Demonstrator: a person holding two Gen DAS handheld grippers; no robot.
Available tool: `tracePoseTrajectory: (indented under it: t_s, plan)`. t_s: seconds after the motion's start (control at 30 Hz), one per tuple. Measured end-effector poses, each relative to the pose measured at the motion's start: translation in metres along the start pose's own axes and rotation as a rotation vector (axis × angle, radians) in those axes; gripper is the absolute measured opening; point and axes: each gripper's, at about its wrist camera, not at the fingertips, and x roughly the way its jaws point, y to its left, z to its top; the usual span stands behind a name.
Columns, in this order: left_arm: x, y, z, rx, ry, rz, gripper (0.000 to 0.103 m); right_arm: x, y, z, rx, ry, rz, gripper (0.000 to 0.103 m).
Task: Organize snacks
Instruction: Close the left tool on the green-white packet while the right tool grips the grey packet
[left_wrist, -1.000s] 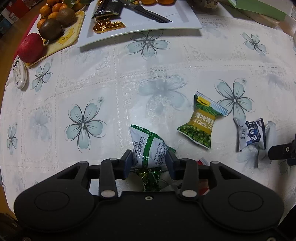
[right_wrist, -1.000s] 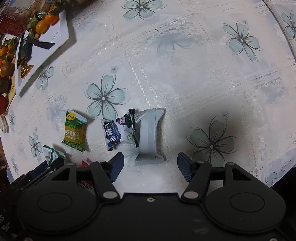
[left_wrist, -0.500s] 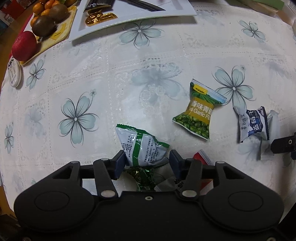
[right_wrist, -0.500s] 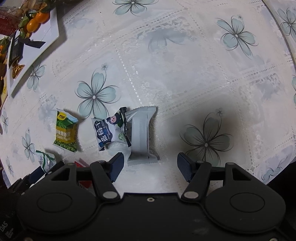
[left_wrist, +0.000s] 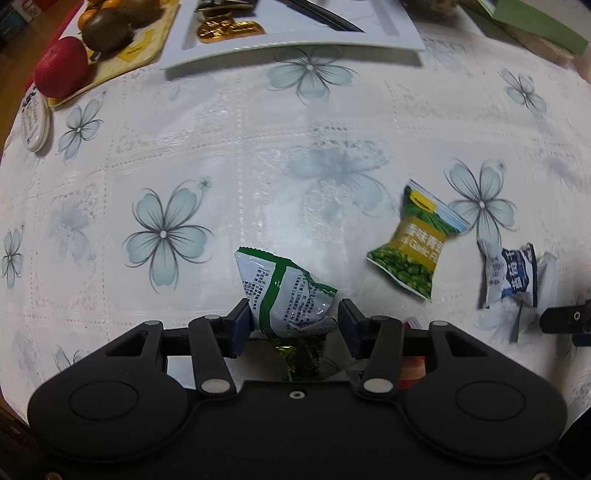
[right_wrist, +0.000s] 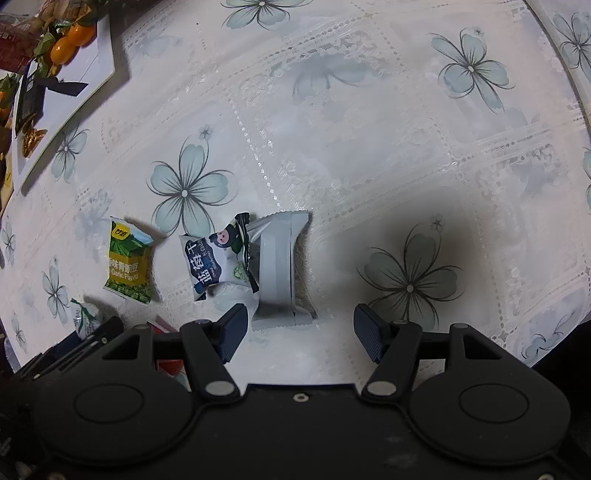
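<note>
Your left gripper (left_wrist: 293, 325) apparently clamps the green packet (left_wrist: 284, 291); a shallow grip may slip. Your right gripper (right_wrist: 299, 332) is apart near the grey packet (right_wrist: 280, 266).

White tablecloth (left_wrist: 258, 155) with pale blue flowers; green-striped white packet (left_wrist: 284, 291)

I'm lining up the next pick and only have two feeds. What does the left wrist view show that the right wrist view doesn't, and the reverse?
Left wrist only: the left gripper closed on the green-and-white packet, a red apple and brown fruit at the far left.

Right wrist only: the right gripper open, the grey packet's full length just ahead of it, and oranges.

Both: the green pea packet, the blue-and-white packet, the white tray and the floral tablecloth.
</note>
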Motion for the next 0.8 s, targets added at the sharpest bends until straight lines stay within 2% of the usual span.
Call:
tracePoseTrajectory:
  t_s: [0.1, 0.3, 0.53, 0.67, 0.8]
  plan:
    - [-0.009, 0.021, 0.007, -0.064, -0.031, -0.013, 0.056, -0.001, -0.001, 0.0, 0.003, -0.009, -0.008, 0.067]
    - [-0.013, 0.046, 0.013, -0.16, -0.033, -0.046, 0.056, -0.002, 0.001, 0.001, -0.012, -0.009, -0.001, 0.063]
    - [-0.015, 0.044, 0.008, -0.176, -0.014, -0.085, 0.056, 0.002, 0.01, 0.0, -0.046, -0.008, 0.002, 0.053]
    - [-0.02, 0.043, 0.006, -0.172, -0.022, -0.086, 0.056, 0.008, 0.017, 0.0, -0.053, -0.016, -0.007, 0.053]
    - [-0.022, 0.043, 0.005, -0.167, -0.024, -0.091, 0.056, 0.016, 0.025, 0.001, -0.064, -0.027, -0.046, 0.048]
